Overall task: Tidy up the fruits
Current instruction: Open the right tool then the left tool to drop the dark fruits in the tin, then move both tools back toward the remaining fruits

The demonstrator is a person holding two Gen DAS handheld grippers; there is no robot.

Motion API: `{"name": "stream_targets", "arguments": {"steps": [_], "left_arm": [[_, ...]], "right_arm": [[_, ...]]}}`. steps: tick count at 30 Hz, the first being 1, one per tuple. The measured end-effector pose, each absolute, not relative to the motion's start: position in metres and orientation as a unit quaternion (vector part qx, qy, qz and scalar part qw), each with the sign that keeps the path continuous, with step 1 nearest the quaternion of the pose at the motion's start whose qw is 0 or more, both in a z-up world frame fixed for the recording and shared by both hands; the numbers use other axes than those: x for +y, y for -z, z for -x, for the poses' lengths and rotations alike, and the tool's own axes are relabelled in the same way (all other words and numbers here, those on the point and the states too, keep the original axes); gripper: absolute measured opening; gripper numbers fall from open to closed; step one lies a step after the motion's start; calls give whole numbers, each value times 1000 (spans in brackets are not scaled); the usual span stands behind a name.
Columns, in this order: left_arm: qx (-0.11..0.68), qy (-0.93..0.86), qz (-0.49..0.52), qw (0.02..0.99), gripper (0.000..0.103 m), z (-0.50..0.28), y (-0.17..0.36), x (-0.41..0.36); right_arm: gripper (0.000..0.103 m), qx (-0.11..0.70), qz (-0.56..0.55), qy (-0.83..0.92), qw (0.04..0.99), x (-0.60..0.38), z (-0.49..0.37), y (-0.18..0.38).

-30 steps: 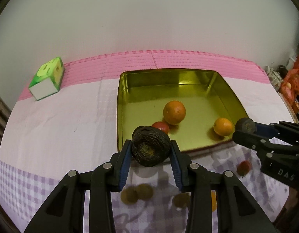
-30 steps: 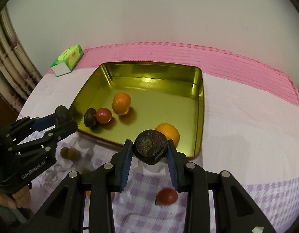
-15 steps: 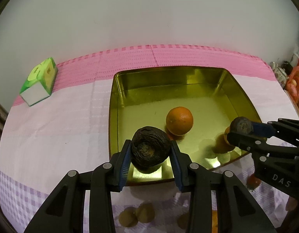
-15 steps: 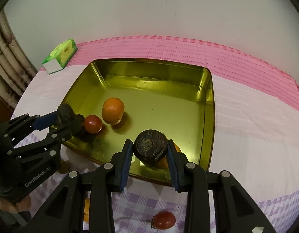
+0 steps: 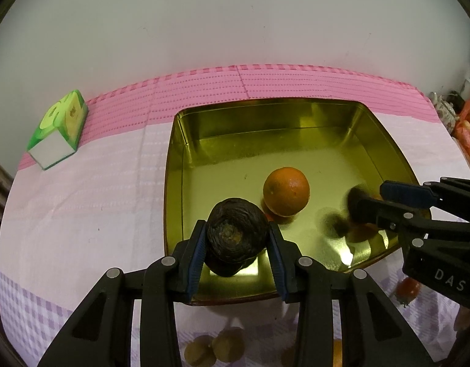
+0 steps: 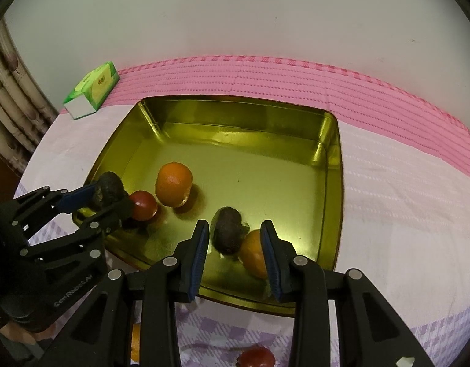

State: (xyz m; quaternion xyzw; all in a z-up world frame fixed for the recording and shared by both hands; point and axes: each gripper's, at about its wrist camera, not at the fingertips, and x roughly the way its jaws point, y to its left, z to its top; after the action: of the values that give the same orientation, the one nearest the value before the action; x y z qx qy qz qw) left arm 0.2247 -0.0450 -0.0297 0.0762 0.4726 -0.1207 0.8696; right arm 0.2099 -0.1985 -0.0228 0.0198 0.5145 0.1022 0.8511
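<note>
A gold metal tray (image 5: 186, 140) (image 6: 334, 165) sits on the pink and lilac cloth. My left gripper (image 5: 236, 244) is shut on a dark wrinkled fruit (image 5: 236, 234), held over the tray's near left part. An orange (image 5: 286, 191) (image 6: 174, 188) and a red tomato (image 6: 143, 209) lie inside. My right gripper (image 6: 235, 243) is open over the tray's near right part. A second dark fruit (image 6: 227, 232) lies blurred below its fingers, beside another orange (image 6: 253, 253). The left gripper also shows in the right wrist view (image 6: 108, 197).
A green tissue box (image 5: 56, 128) (image 6: 91, 90) stands at the far left of the table. Small brown fruits (image 5: 215, 348) and a tomato (image 6: 256, 357) (image 5: 407, 287) lie on the checked cloth in front of the tray. A wall is behind.
Both grippers moved forward over the tray. The right gripper opened and its dark fruit dropped into the tray next to the orange. The left gripper still holds its fruit.
</note>
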Motion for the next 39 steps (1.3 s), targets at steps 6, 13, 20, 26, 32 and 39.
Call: {"name": "stream_targets", "arguments": {"steps": [6, 13, 20, 26, 32, 39], "left_arm": [[475, 120, -79, 868, 40, -225, 29, -47], [475, 121, -80, 868, 46, -223, 25, -47], [464, 119, -83, 874, 53, -213, 15, -47], [453, 115, -85, 880, 53, -197, 2, -39], [458, 100, -81, 880, 53, -175, 3, -21], [470, 88, -72, 876, 53, -140, 13, 0]], "right_arm": [[33, 515, -19, -102, 851, -197, -210, 21], [37, 511, -24, -95, 854, -201, -202, 15], [41, 502, -30, -86, 860, -208, -188, 6], [41, 493, -35, -77, 866, -214, -169, -1], [41, 497, -40, -66, 864, -224, -145, 2], [41, 510, -48, -64, 856, -227, -108, 16]]}}
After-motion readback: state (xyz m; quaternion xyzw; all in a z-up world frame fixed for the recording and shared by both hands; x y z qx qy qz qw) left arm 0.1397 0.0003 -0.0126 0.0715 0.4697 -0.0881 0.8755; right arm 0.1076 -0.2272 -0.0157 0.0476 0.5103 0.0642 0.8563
